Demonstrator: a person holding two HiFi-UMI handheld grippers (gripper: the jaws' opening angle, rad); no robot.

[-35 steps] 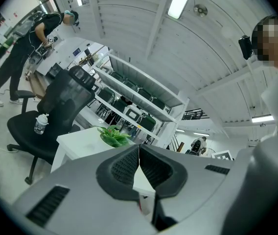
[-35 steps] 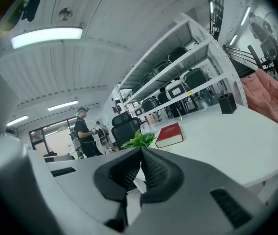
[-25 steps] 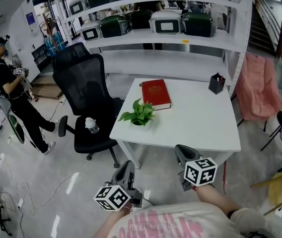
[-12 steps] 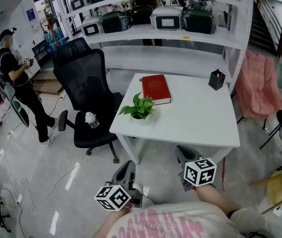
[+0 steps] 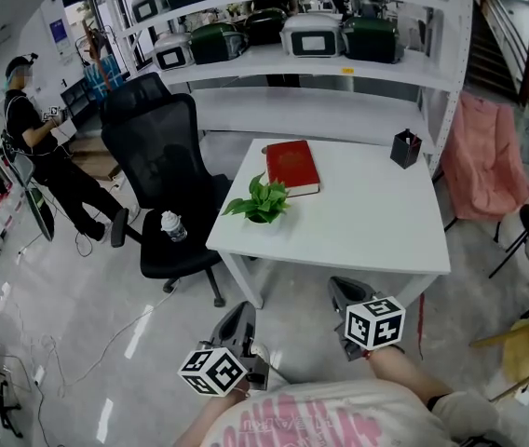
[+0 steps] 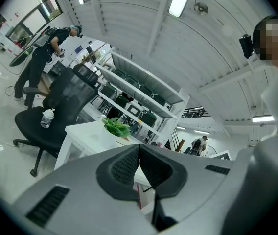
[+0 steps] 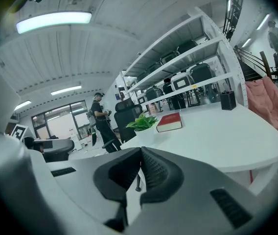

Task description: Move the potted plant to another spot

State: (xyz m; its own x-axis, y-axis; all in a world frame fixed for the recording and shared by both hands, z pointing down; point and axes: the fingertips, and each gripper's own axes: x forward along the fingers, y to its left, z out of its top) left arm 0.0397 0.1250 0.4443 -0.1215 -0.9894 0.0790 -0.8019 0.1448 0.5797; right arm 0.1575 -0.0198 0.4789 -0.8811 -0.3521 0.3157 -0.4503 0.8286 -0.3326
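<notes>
The plant [image 5: 260,203] stands upright at center frame, close to the left edge of the table [image 5: 367,222], with its leaves spreading sideways. A book [image 5: 291,168] lies just behind it. Open tabletop stretches to the right. At the bottom, the left gripper [image 5: 238,315] and right gripper [image 5: 341,289] are both closed, holding nothing.

White table [image 5: 376,240], black chair [image 5: 157,170], shelving [image 5: 320,63]

We note a smooth white top on the table [image 5: 376,236]; black mesh fabric on the back of the chair [image 5: 157,147]; glossy green leaves on the potted plant [image 5: 263,201]; a soft, creased pink cloth [image 5: 490,161]; matt grey plastic shells with ribbed black jaw linings on the left gripper [image 6: 139,153] and right gripper [image 7: 140,158]; a glossy, reflective floor [image 5: 69,333]
</notes>
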